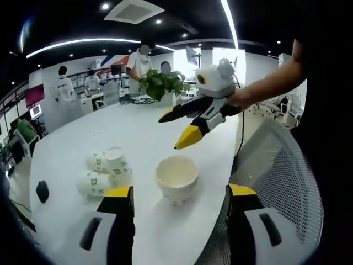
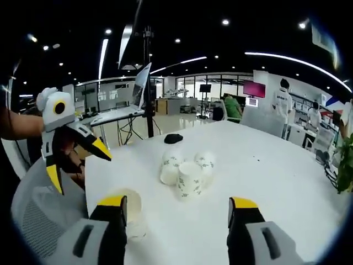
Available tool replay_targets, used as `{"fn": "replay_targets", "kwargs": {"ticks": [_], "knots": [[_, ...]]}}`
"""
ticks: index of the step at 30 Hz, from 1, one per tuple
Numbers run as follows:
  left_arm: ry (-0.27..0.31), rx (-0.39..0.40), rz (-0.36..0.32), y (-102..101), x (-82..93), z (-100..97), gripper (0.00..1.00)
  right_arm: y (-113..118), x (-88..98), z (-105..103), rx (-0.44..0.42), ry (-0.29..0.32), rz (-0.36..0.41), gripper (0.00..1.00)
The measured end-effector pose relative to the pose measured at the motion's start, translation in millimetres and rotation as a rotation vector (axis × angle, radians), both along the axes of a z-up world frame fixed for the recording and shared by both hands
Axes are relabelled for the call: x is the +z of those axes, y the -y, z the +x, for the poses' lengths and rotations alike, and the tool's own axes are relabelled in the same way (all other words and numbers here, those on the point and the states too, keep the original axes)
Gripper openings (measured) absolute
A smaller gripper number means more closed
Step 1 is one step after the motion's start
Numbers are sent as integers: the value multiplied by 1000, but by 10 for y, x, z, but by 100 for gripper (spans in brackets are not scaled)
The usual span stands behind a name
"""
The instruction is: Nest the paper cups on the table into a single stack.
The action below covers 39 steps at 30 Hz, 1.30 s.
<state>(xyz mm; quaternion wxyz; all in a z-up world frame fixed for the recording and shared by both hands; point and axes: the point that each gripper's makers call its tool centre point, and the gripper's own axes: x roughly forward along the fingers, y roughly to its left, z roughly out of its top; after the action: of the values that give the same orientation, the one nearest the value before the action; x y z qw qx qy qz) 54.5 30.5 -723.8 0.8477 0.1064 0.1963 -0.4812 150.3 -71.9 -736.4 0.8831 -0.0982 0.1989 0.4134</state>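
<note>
Jaws, left gripper (image 1: 180,201): spread wide, nothing between them, flanking the upright cup in the left gripper view.
Jaws, right gripper (image 2: 177,212): parted and empty; in the left gripper view it hangs above the table, yellow tips apart.
Table (image 1: 138,130): large, white, round-edged; carries all the cups.
Mesh chair (image 1: 276,171): grey, at the table's edge.
Potted plant (image 1: 161,84): at the far side of the table.
Upright cup (image 1: 176,178): white paper, mouth up, standing alone near the table edge, apart from the rest.
Toppled cups (image 1: 105,171): a cluster on their sides, green print, touching one another.
Black object (image 1: 42,191): small, near the cluster; identity unclear.
Handling, judged: cups light, thin-walled, easily crushed or sent rolling; pinch gently across the rim or the side wall just below it.
</note>
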Motion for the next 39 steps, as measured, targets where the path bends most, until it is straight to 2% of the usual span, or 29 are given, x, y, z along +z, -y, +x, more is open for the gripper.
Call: {"fn": "replay_targets", "kwargs": {"ticks": [8,12,15,18,21,26,31,39], "knots": [[7,75,10,-89,-76,-1,73,-169,-98,225,29,10,-31,73],[13,92,4,-106,-114,-5,80,-229,-156,374,16,2,-24,70],[6,126,-37,-110,-108,6,85,-246,-214,492,-2,-7,-15,68],[-8,143,-50,-105,-143,2,86,-270,-251,574,-12,-11,-11,68],[-13,138,-34,-85,-190,-26,86,-295,-296,650,-8,-6,-21,69],[-6,151,-48,-70,-182,-1,89,-400,-323,730,16,19,-29,66],[0,144,-73,-23,-177,-12,98,-495,-406,756,61,24,-75,65],[-18,173,-110,-14,-180,16,99,-545,-433,791,58,8,-68,60]]}}
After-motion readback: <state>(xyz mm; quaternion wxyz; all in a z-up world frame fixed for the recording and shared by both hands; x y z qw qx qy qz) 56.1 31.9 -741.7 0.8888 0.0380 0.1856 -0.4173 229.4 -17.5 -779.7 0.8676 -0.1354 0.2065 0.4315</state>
